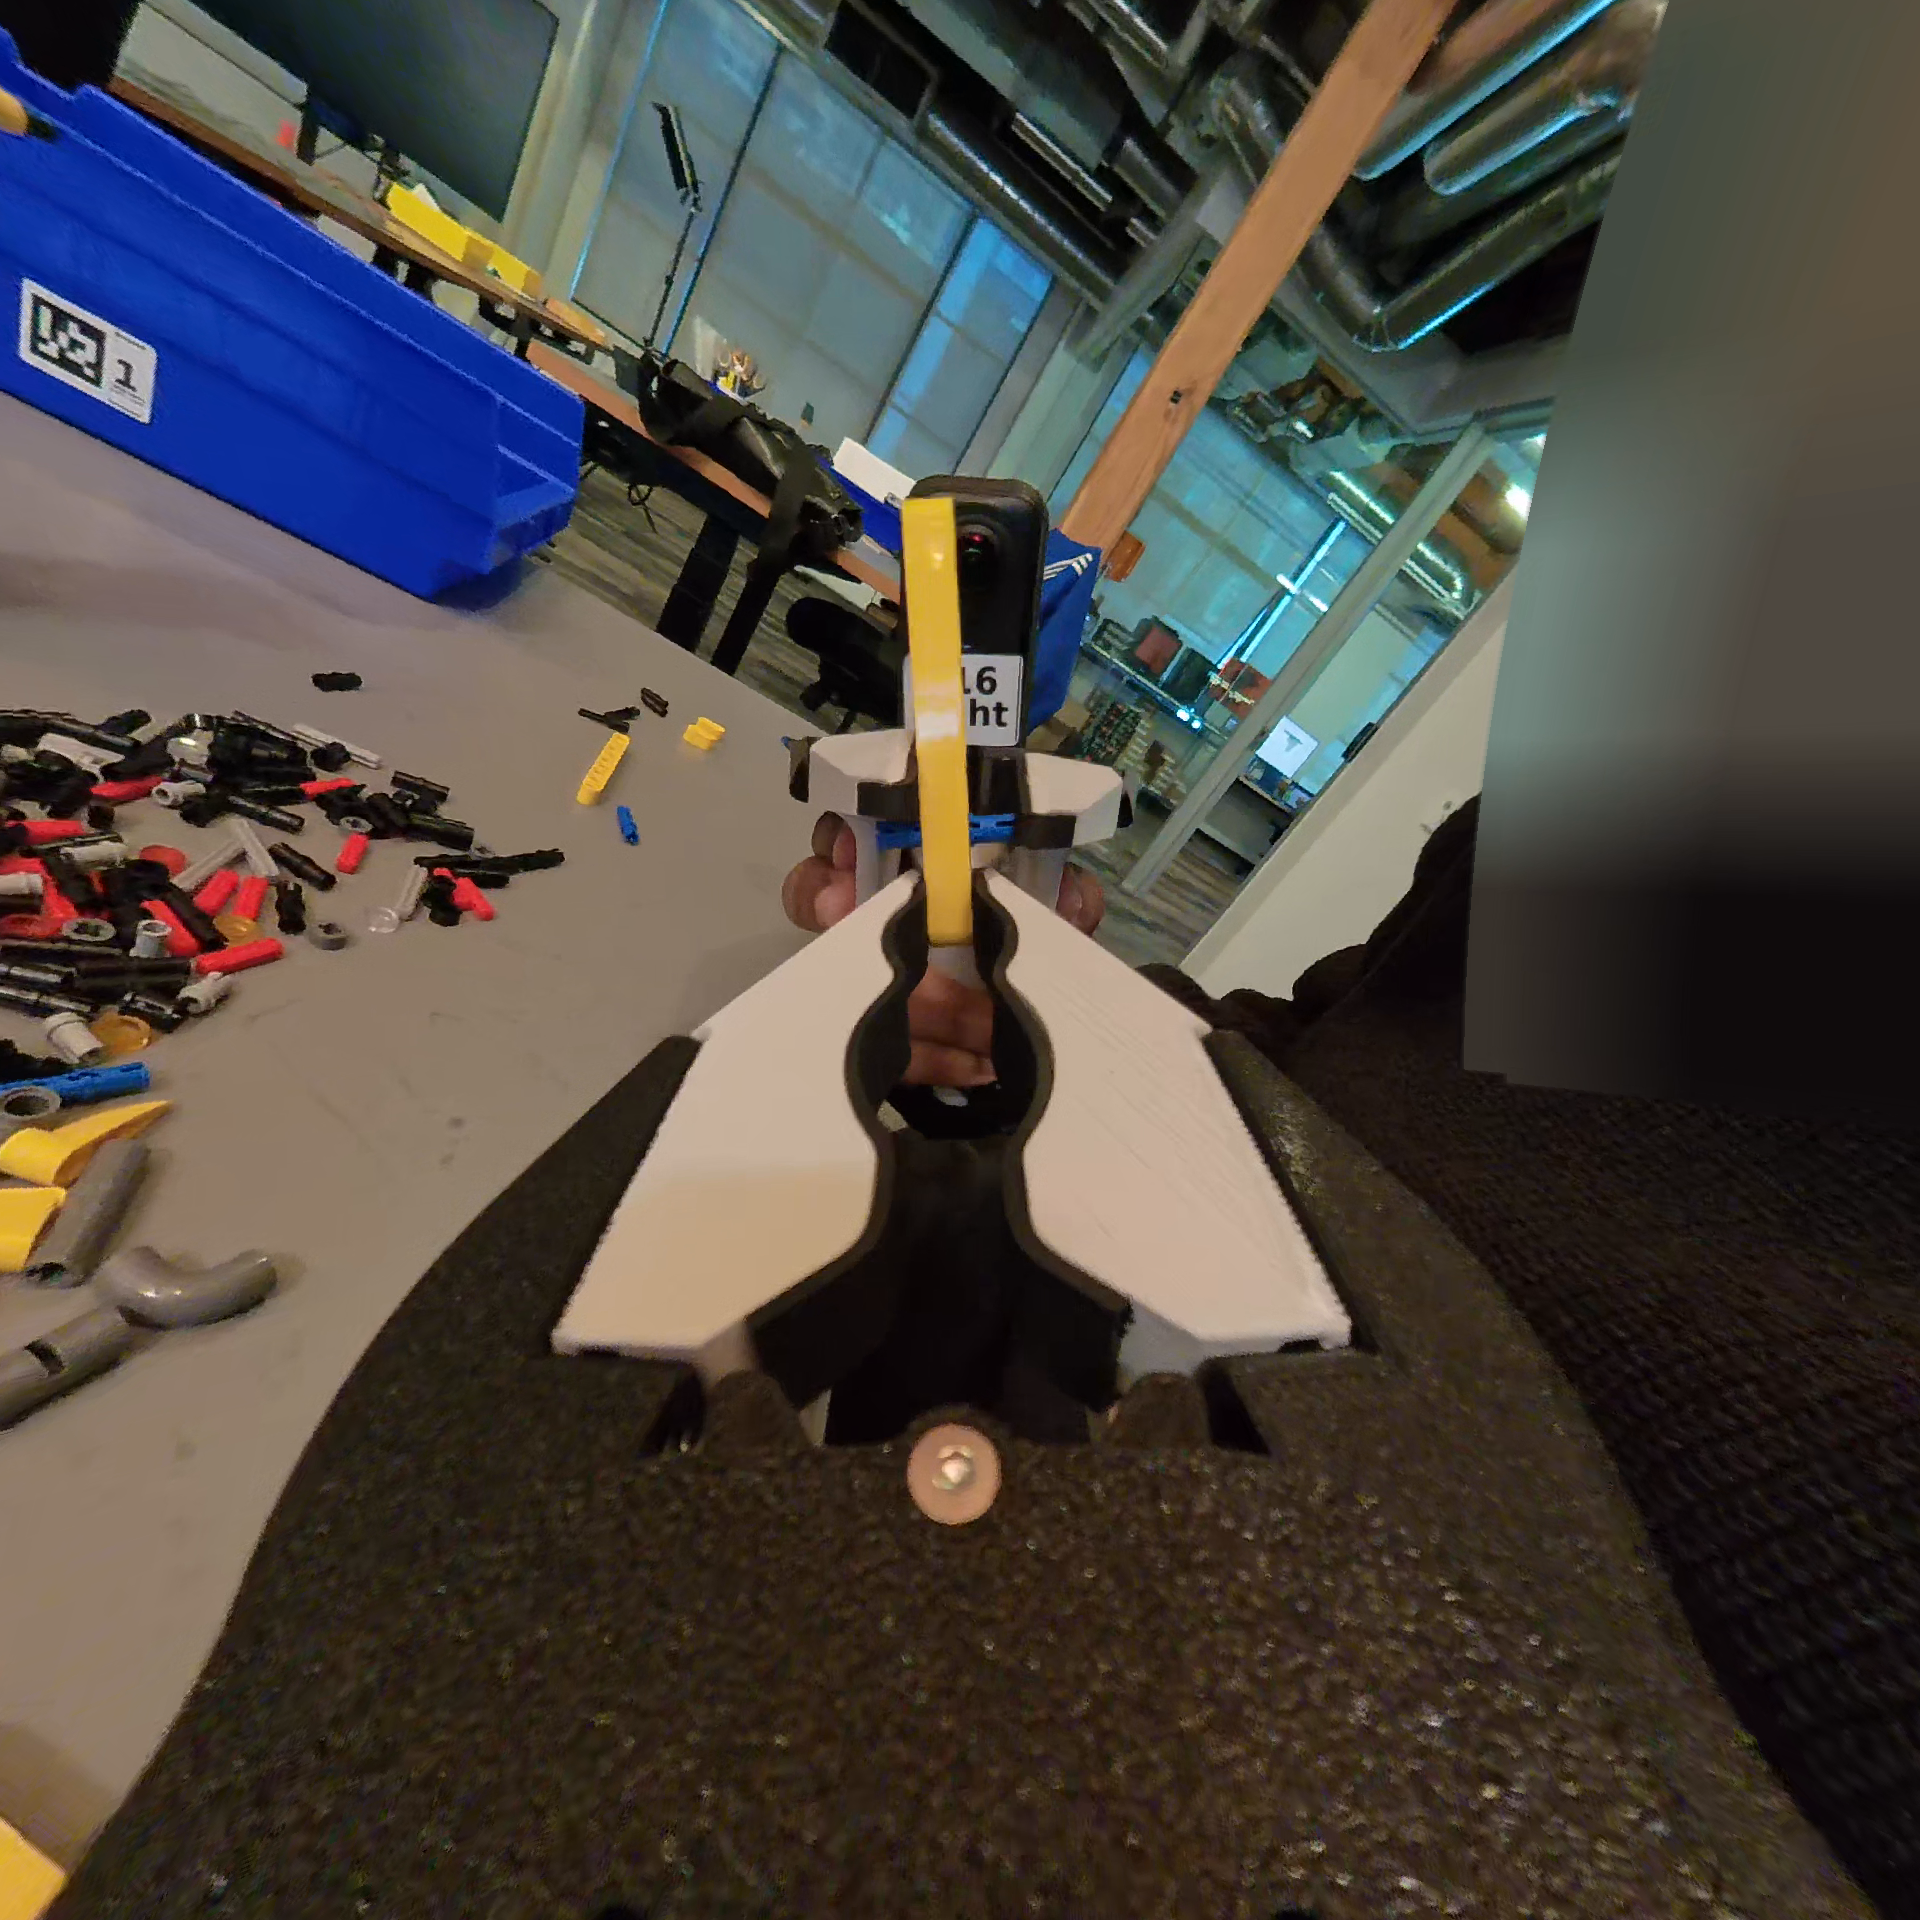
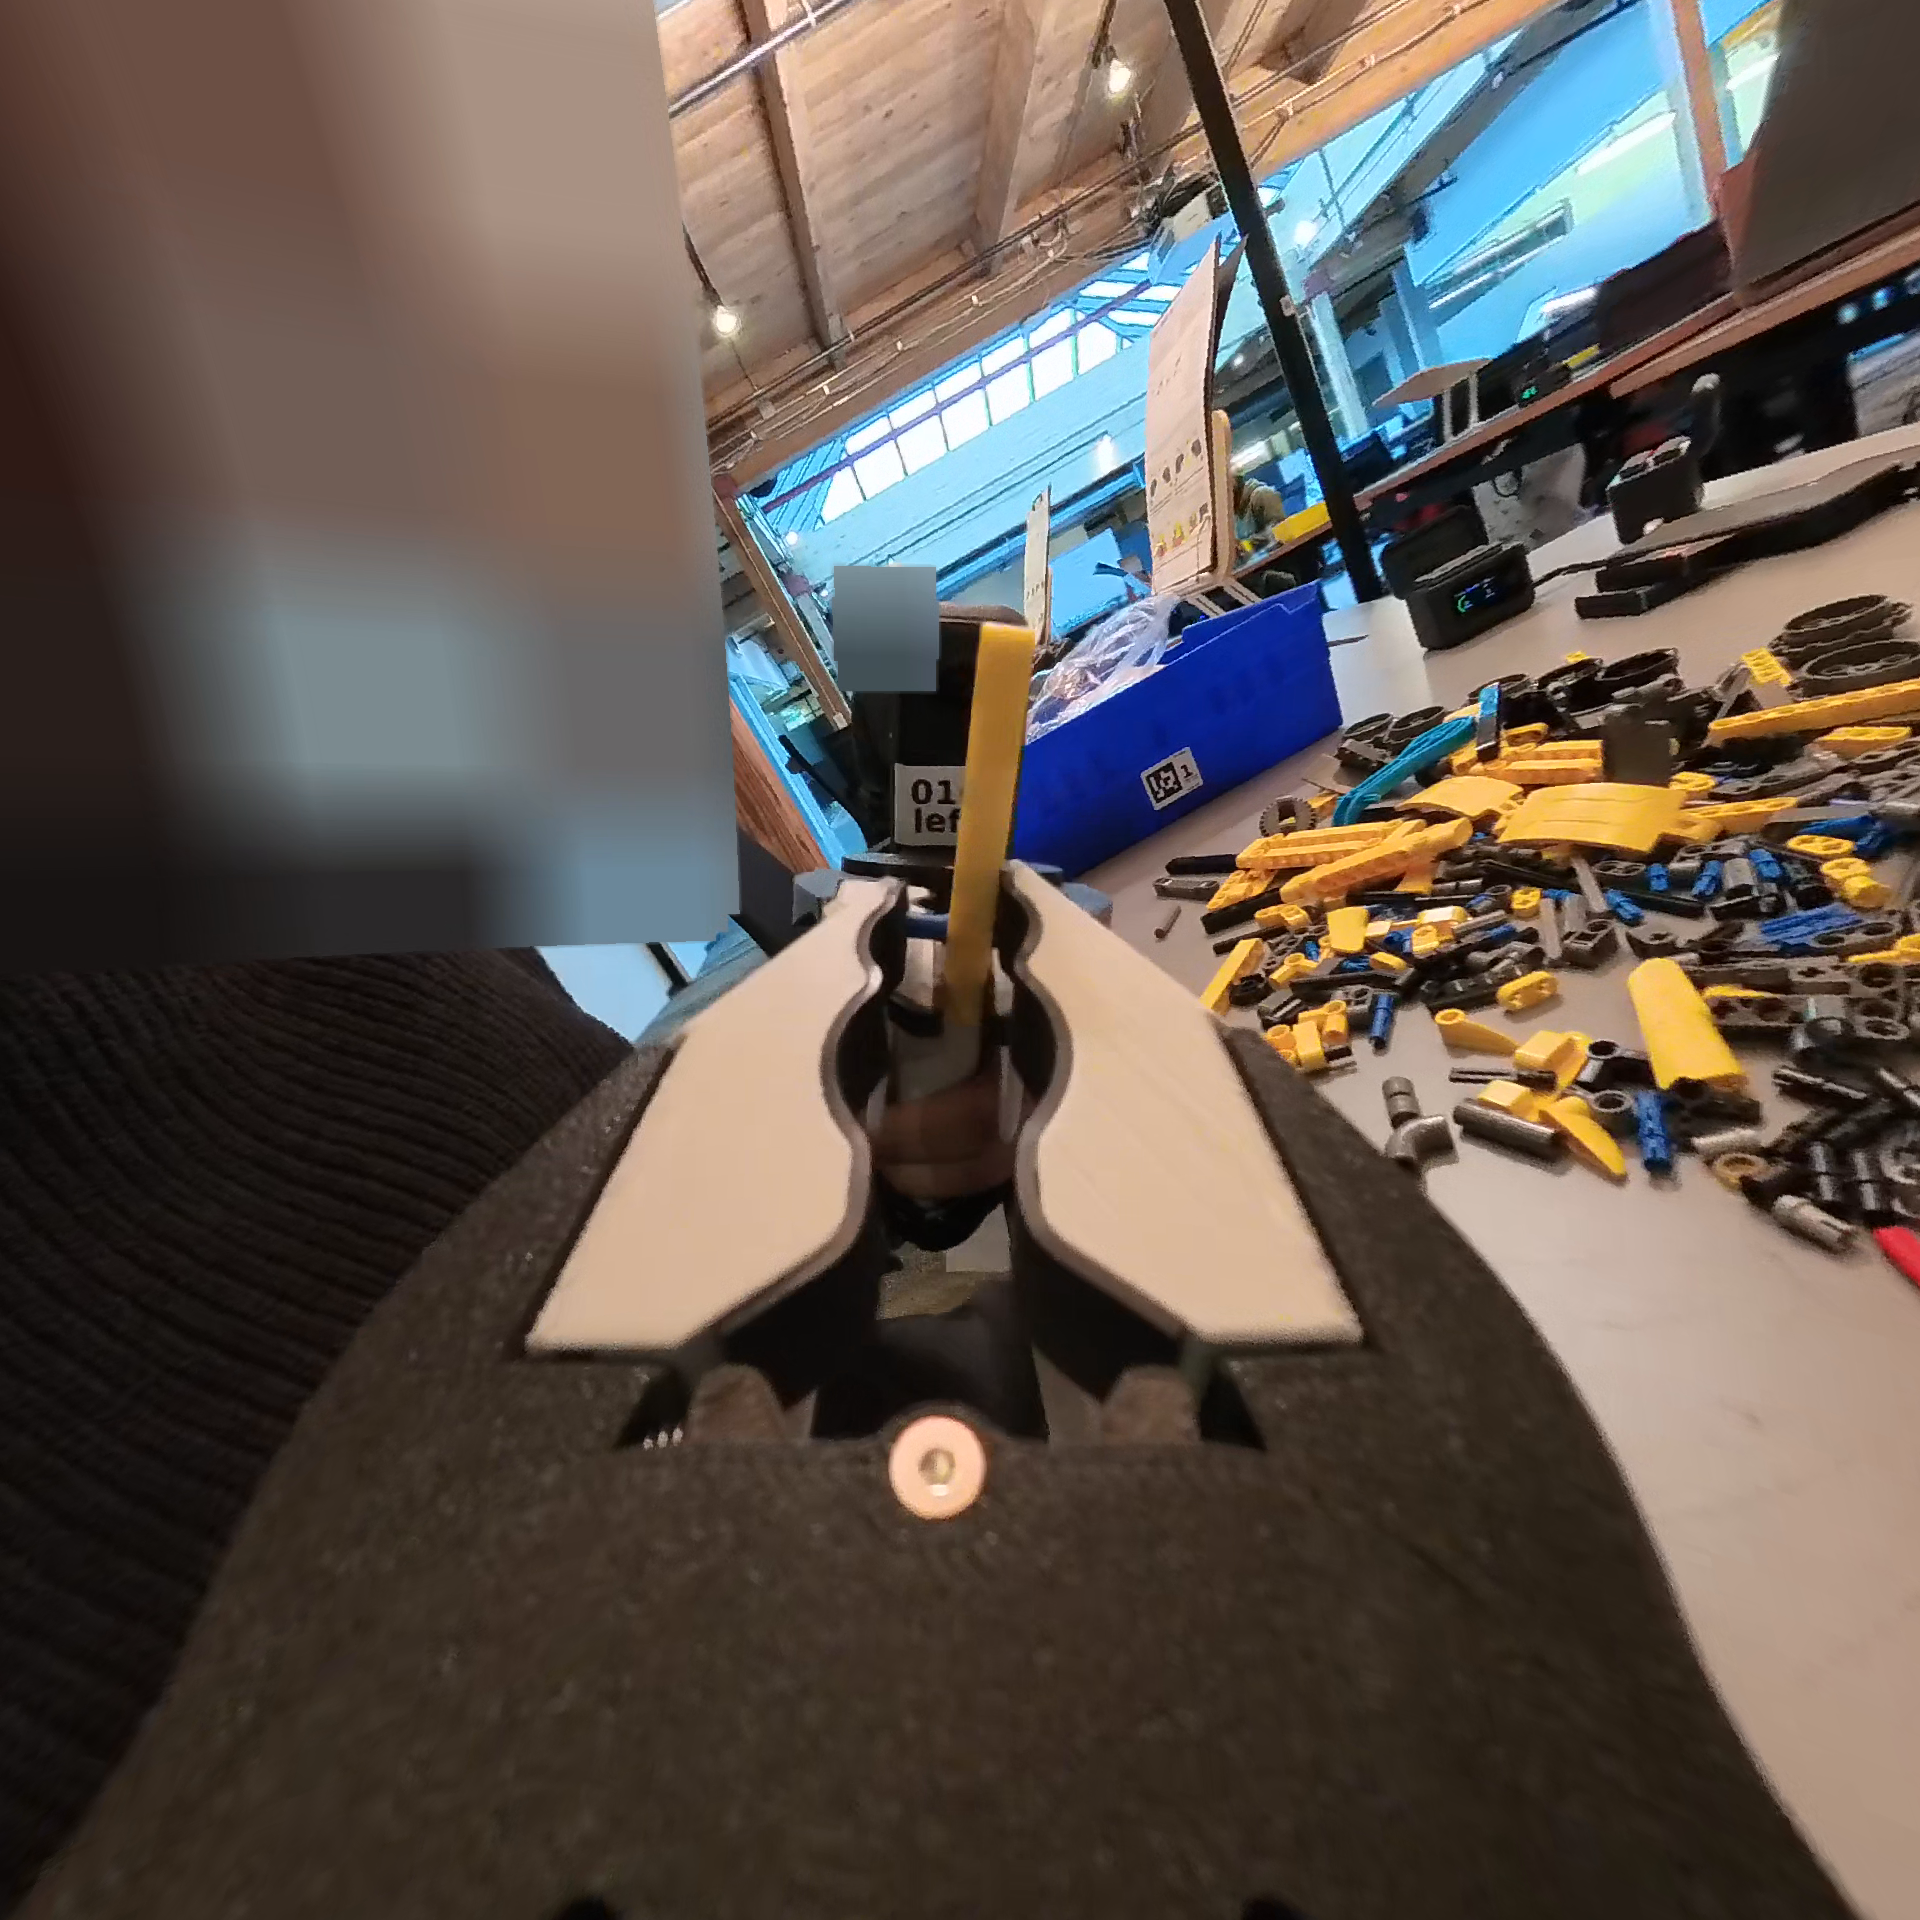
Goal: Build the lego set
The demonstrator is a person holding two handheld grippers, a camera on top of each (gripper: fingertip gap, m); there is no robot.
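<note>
My left gripper [image 1: 948,906] is shut on the lower end of a long yellow beam [image 1: 935,675] and holds it upright above the grey table [image 1: 436,1060]. My right gripper [image 2: 954,909] faces it from the other side. Its fingertips are closed around the same yellow beam [image 2: 992,748] slightly higher up, with a thin blue pin [image 2: 923,925] lying crosswise between them. From the left wrist view the blue pin [image 1: 992,828] sticks out on both sides of the beam between the right gripper's fingers. A hand shows behind each gripper.
A blue bin [image 1: 260,343] stands at the table's far left, with black, red and grey parts [image 1: 156,862] spread before it. In the right wrist view yellow, black and blue parts [image 2: 1558,914] cover the table, with a blue bin [image 2: 1174,748] and black devices [image 2: 1465,592] behind. A dark knit sleeve [image 2: 208,1247] is close. The grippers are tip to tip, or close to it.
</note>
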